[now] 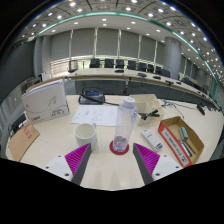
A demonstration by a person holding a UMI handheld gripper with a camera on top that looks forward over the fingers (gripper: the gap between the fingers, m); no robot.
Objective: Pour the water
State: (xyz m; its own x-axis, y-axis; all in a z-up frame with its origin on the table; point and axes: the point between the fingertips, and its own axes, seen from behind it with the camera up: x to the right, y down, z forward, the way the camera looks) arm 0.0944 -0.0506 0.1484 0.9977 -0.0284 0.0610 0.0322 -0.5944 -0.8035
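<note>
A meeting room in an office building.

Long pale tables [110, 135] stood in rows, with dark office chairs [95, 63] lined up behind the far ones. Rows of round ceiling lights [105, 12] ran overhead, and tall panels [85, 43], perhaps windows with blinds, covered the back wall. Papers [95, 115] and a white box [45, 100] lay on the nearest table.

Tool [112, 158] fingers' lower ends cut off (housing).

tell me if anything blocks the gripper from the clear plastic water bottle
Nothing visible does. The clear plastic water bottle stands upright on a red coaster just ahead of the open gripper, on bare table. The white cup sits beside the bottle, off the path.
</note>
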